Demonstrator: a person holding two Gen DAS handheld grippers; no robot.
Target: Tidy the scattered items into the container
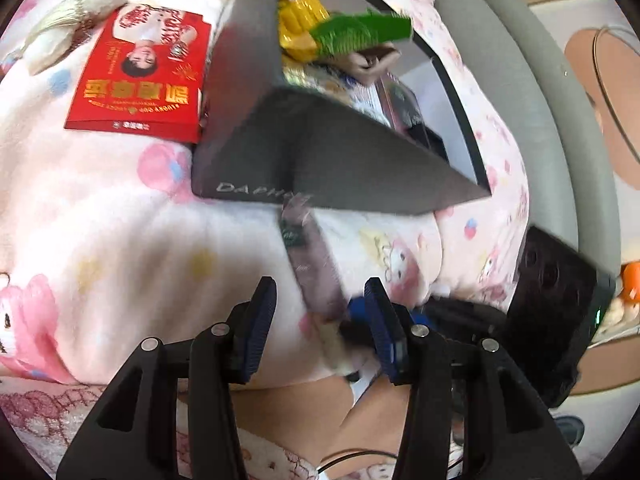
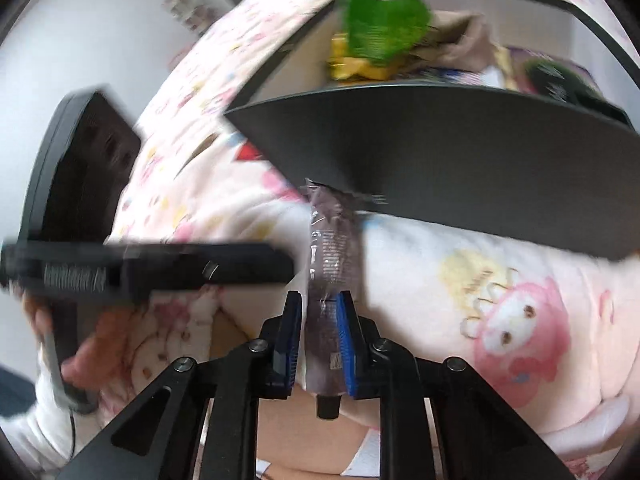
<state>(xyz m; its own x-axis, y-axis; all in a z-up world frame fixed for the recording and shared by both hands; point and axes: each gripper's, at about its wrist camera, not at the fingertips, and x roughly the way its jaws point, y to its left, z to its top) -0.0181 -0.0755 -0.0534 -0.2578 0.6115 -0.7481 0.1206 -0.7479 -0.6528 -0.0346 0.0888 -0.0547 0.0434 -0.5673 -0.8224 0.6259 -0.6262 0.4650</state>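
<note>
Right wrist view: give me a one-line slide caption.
Right gripper shut on a brown tube, just short of the dark box on the pink blanket.

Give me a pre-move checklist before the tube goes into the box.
1. Grip: right gripper is shut on the grey tube, pads on both sides: ok.
2. Tube's cap end hangs below the pads, clear of them: ok.
3. Left gripper open, holding nothing: ok.
4. Dark box open at the top, with the green packet and yellow packet already inside: ok.
5. Room left inside for the tube: cannot tell.
6. Red envelope lies outside the box on the pink blanket: not ok.
</note>
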